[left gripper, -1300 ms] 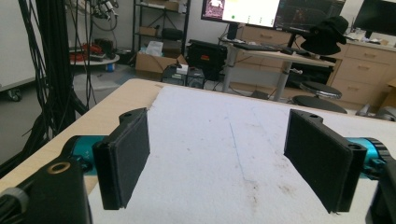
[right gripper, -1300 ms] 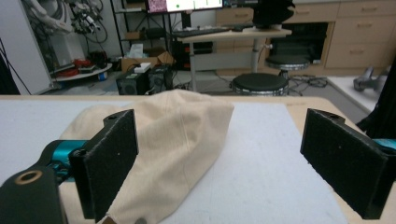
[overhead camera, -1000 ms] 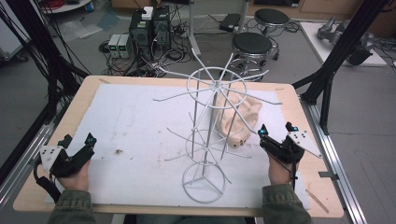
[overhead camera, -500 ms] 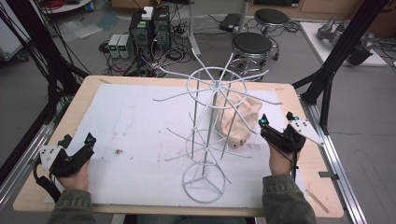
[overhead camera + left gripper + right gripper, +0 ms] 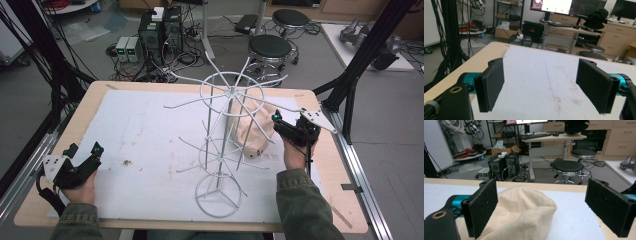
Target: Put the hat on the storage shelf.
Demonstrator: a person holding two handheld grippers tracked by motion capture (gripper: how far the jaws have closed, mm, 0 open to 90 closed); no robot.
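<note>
Resting at the left: left gripper [image 5: 82,157], low on the near-left of the counter [image 5: 65,130], jaws wide apart with nothing between them.
Left gripper view: bare white sheet [image 5: 544,75] seen between the open jaws; scuff marks on it.
Middle: white wire rack [image 5: 225,145] standing upright on the sheet, spokes fanning from its top ring.
Behind the rack: beige cap [image 5: 252,132] lying on the counter, partly screened by the wires.
Right: right gripper [image 5: 290,127] just beside the cap, jaws spread.
Right gripper view: cap [image 5: 524,217] between the open jaws, close to the left one, possibly touching it.
</note>
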